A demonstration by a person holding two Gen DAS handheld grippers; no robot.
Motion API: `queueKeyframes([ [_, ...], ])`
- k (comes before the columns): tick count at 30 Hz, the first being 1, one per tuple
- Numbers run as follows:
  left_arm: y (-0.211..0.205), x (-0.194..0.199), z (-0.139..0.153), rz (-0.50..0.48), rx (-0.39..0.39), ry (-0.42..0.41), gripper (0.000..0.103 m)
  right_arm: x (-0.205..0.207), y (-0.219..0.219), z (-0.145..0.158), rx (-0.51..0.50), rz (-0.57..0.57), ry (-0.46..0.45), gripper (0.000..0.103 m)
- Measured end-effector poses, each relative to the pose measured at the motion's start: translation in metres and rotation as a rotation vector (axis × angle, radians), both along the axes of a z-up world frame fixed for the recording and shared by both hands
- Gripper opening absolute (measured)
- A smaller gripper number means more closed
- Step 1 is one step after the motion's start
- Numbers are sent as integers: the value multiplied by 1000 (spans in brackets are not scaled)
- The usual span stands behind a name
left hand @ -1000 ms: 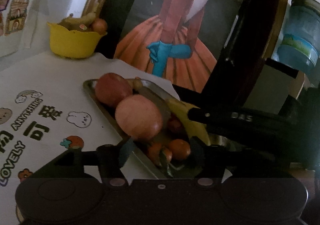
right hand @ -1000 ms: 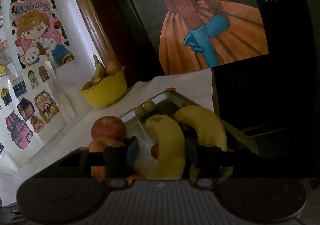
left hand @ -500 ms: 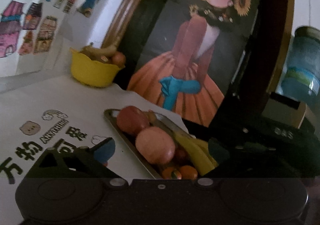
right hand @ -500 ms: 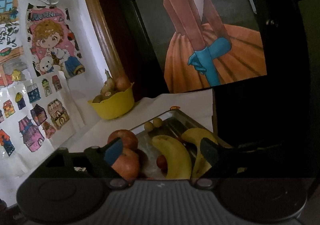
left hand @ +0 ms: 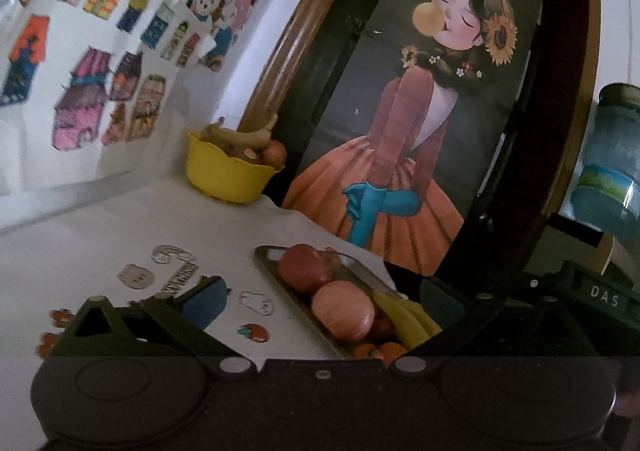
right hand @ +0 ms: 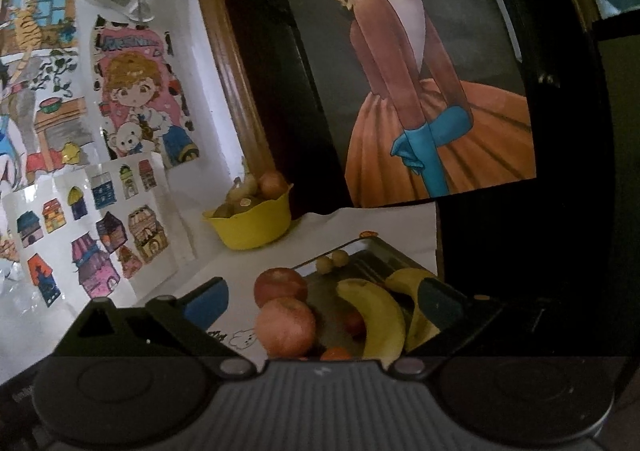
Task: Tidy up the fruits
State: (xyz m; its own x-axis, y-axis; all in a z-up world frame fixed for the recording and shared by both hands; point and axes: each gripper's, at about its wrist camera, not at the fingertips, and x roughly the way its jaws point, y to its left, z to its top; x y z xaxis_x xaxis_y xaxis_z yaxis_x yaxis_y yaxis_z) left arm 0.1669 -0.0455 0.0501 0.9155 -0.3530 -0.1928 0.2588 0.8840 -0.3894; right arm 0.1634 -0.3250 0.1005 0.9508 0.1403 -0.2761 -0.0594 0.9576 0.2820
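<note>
Both grippers are seen spread wide and empty, their jaws having just been opening; nothing lies between the pads of the left gripper point(left hand: 320, 299) or of the right gripper point(right hand: 324, 301); each is held back from and somewhat above the fruit, which is judged a pose for choosing a piece to sort. The fruit is gathered on a metal tray point(right hand: 376, 251) set on the white printed cloth of the desk point(left hand: 120, 231): two red apples point(right hand: 285, 327) lie touching at the tray's left side, two bananas point(right hand: 376, 315) curve along its right side, two small round brownish fruits point(right hand: 332, 261) sit at the far end, and small orange fruits point(left hand: 390, 349) are partly hidden at the near edge. A yellow bowl point(left hand: 228, 179), already holding fruit, stands well apart near the sticker-covered wall, beside a large framed picture point(left hand: 400, 155); the bowl is judged a likely destination; the way to it across the cloth looks unobstructed, though the crowding of the tray leaves little room around each piece.
</note>
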Motion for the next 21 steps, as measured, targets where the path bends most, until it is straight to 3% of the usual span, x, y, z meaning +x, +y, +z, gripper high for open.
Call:
queueKeyframes([
  [9, 28, -38, 6, 45, 63, -4, 102, -37, 34, 1, -78, 4, -40, 103],
  [21, 49, -67, -5, 129, 191, 74, 102, -87, 90, -7, -244, -32, -74, 103],
])
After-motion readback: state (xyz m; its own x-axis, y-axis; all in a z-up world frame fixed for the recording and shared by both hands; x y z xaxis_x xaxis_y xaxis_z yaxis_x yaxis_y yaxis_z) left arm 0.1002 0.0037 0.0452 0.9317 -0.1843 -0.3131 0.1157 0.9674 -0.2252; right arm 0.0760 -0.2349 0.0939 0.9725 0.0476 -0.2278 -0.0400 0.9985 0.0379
